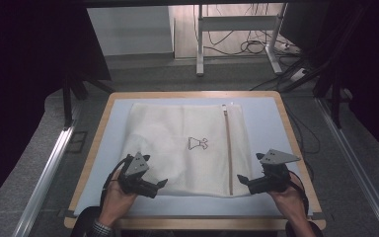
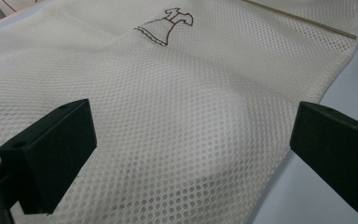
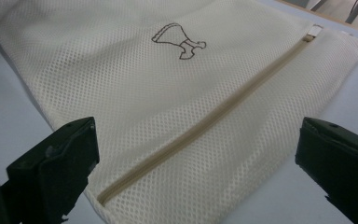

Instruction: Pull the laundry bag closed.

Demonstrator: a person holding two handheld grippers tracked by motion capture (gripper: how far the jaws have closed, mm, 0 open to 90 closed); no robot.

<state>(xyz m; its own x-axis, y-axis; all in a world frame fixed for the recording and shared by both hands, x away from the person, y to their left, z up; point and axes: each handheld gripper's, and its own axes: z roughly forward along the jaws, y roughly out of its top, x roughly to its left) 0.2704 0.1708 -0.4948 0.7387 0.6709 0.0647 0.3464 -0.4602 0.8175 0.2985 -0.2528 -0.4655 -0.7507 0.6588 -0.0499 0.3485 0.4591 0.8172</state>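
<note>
A white mesh laundry bag [image 1: 177, 148] lies flat on a pale blue mat [image 1: 269, 126]. It carries a small dress outline [image 1: 198, 143] at its middle and a beige zipper [image 1: 227, 148] running front to back near its right side. My left gripper [image 1: 158, 187] hovers open over the bag's near left corner, with mesh [image 2: 191, 116] spread between its jaws. My right gripper [image 1: 246, 182] stands open at the near right corner, its jaws on either side of the zipper's near end [image 3: 168, 156]. The zipper's white pull end [image 3: 314, 31] sits at the far corner. Neither gripper holds anything.
The mat covers a wooden-edged table [image 1: 192, 94]. Bare mat strips lie left, right and in front of the bag. Beyond the table stand metal desk legs [image 1: 200, 44] and floor cables [image 1: 256, 47]. Aluminium rails [image 1: 49, 168] flank the table.
</note>
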